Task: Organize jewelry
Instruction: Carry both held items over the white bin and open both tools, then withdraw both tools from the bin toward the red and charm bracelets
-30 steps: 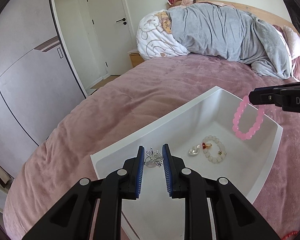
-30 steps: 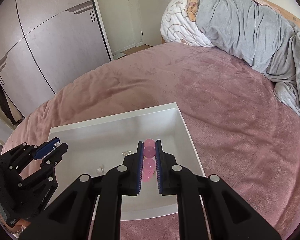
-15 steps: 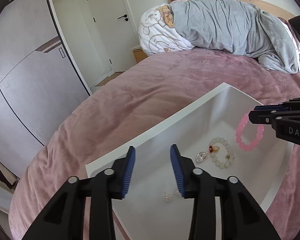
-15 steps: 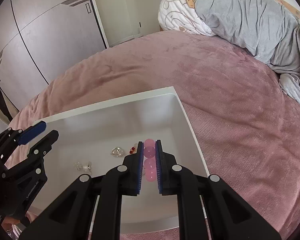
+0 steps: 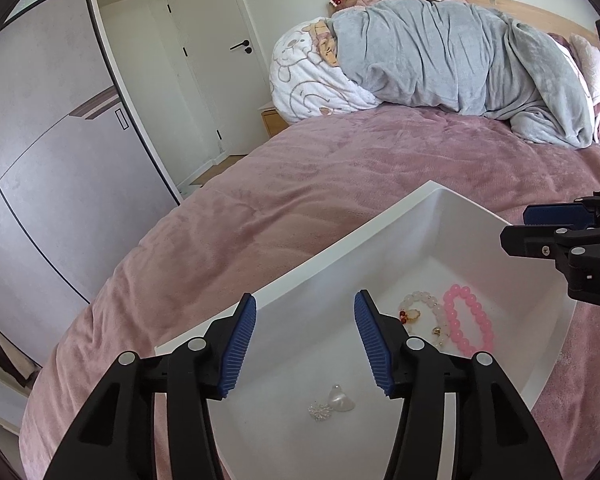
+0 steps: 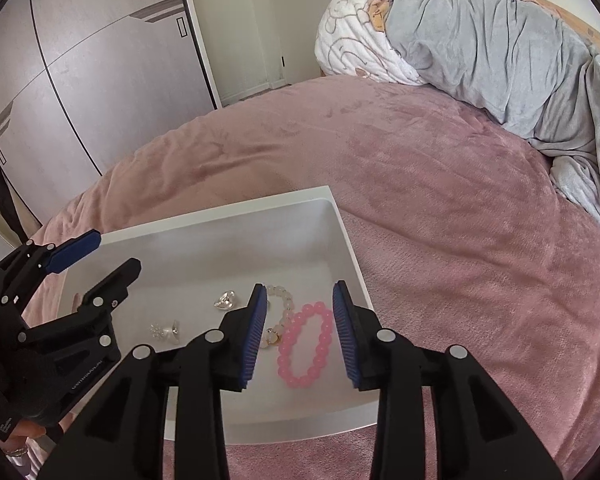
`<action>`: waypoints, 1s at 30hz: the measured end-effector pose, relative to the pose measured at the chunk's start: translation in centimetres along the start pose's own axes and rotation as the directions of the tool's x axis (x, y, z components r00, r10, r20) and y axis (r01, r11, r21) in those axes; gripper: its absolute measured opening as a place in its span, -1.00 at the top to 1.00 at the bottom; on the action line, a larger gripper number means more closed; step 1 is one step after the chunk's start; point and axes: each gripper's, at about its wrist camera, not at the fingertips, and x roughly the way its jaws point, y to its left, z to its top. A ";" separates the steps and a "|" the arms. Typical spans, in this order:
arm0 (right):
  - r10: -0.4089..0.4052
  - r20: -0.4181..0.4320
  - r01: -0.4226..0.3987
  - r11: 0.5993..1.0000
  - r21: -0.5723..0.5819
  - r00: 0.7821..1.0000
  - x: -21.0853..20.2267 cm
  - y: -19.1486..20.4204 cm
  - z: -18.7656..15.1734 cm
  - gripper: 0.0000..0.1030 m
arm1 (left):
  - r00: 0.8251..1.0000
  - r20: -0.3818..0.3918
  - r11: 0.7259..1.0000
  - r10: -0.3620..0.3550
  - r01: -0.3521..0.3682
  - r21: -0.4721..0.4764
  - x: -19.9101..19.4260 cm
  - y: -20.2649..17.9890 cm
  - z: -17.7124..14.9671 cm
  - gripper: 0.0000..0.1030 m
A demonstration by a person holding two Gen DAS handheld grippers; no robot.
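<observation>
A white tray (image 5: 332, 254) (image 6: 220, 222) sits on the pink bed. Inside it lie a pink bead bracelet (image 5: 469, 319) (image 6: 305, 350), a white bead bracelet (image 5: 422, 312) (image 6: 279, 312), a silver heart charm (image 6: 225, 300) and a snowflake brooch (image 5: 320, 411) (image 6: 164, 330) beside a clear piece (image 5: 341, 399). My left gripper (image 5: 305, 350) is open and empty above the tray's near-left part. My right gripper (image 6: 300, 334) is open and empty right above the pink bracelet.
A grey blanket (image 5: 460, 68) and a white cartoon pillow (image 5: 304, 76) are heaped at the head of the bed. A grey wardrobe (image 5: 48, 140) and a white door (image 5: 216, 52) stand to the left. Pink bedspread (image 6: 440, 200) surrounds the tray.
My left gripper opened and dropped the snowflake brooch into the tray. My right gripper lowered, opened and let the pink bracelet fall beside the white bracelet.
</observation>
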 end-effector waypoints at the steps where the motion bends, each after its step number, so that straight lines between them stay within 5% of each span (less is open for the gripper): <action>1: 0.003 0.010 -0.003 1.000 -0.004 1.000 -0.7 0.0 0.0 0.32 | 1.000 0.007 1.000 -0.001 0.001 0.001 -0.2 -0.2 0.1 -0.08; 5: 0.012 0.062 -0.010 1.000 -0.030 0.998 -3.8 0.1 0.0 0.13 | 0.998 0.056 1.000 0.010 -0.009 -0.026 -1.6 -0.4 0.8 -0.36; 11: -0.007 0.121 0.014 0.998 -0.063 0.993 -8.2 -0.2 -0.6 0.02 | 0.992 0.125 0.998 0.006 0.002 -0.063 -4.3 -0.5 2.3 -0.41; 18: -0.009 0.165 0.018 0.999 -0.048 0.986 -12.9 -1.6 -2.8 -0.18 | 0.981 0.195 0.993 0.019 0.004 -0.118 -7.8 -0.1 2.6 -0.74; 30: -0.077 0.164 0.076 0.997 0.012 0.983 -18.9 -5.3 -10.7 -0.36 | 0.948 0.317 0.991 -0.011 0.052 -0.123 -13.5 -0.1 -0.4 -0.81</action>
